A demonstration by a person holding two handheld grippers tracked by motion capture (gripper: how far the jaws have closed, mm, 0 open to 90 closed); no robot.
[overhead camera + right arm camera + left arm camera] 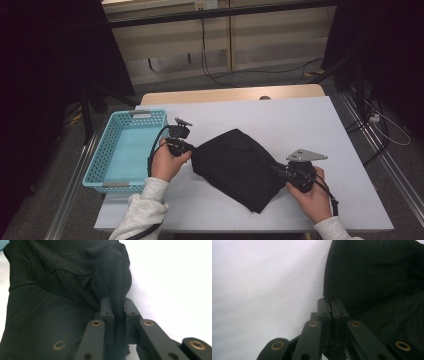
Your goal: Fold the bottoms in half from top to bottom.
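Now the person is pinching the folded black cloth [237, 167], which is lying on the white table [310, 125] just beside the blue basket [107, 155]: the left gripper [192, 148] is clamping its basket-side corner and the right gripper [276, 170] is nipping a bunched edge on the side far from the basket. To do this step well, both hands should probably be rising evenly, keeping the fabric taut, so no fold is slipping out.

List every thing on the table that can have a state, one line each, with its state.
black cloth: folded, lying on the table, pinched at two opposite edges.
left gripper: shut on the cloth's left edge.
right gripper: shut on a fold of the cloth's right edge.
blue basket: upright, empty, left of the cloth.
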